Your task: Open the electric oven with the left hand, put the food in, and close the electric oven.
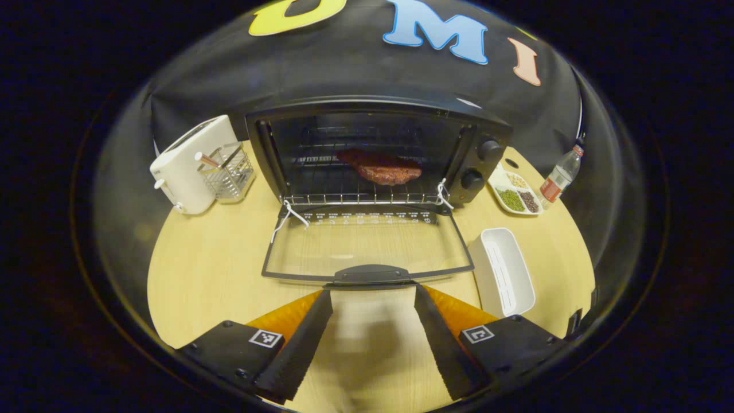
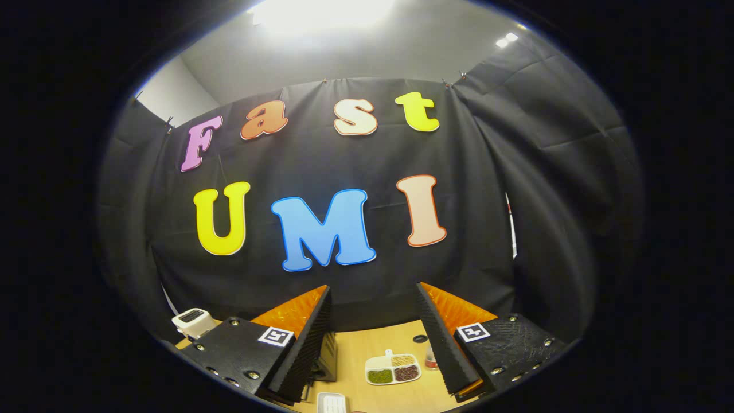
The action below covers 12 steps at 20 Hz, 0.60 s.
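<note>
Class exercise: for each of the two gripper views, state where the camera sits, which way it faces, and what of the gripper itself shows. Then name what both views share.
Left gripper view: rides the left gripper, facing the open oven with food on its rack; its open fingers show below.
Right gripper view: rides the right gripper, held high, facing the booth wall; its open fingers show below.
Shared: the sectioned dish, the toaster and the table.
</note>
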{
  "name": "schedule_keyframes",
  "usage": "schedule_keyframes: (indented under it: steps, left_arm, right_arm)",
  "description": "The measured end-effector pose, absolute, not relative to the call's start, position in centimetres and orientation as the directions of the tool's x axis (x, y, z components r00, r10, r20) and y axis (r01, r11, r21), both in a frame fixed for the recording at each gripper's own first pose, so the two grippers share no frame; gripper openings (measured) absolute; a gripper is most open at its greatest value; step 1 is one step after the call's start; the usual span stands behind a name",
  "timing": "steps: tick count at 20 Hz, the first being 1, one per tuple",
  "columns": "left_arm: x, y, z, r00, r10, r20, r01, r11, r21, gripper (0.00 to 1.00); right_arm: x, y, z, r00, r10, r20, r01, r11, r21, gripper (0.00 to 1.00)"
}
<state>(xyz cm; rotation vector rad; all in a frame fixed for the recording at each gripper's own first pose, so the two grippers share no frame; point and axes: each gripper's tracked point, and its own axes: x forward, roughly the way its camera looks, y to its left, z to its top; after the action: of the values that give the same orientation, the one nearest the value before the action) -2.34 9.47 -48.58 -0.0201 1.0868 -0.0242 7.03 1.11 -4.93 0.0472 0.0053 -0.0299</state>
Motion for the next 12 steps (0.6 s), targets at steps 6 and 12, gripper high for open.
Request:
schedule_keyframes:
  steps: [6, 12]
  left_arm:
    - [-3.1, 9.3, -51.9, 0.355, -0.038, -0.934, 0.034, 0.999, -0.028, 0.98]
    - [-2.9, 9.5, -54.2, 0.279, -0.008, -0.960, 0.062, 0.998, 0.010, 0.98]
  right_arm:
    - [6.7, 0.3, -4.9, 0.999, -0.035, 0.001, 0.035, 0.999, 0.030, 0.88]
    - [6.8, 0.0, -4.9, 1.000, -0.025, 0.000, 0.025, 0.999, 0.024, 0.88]
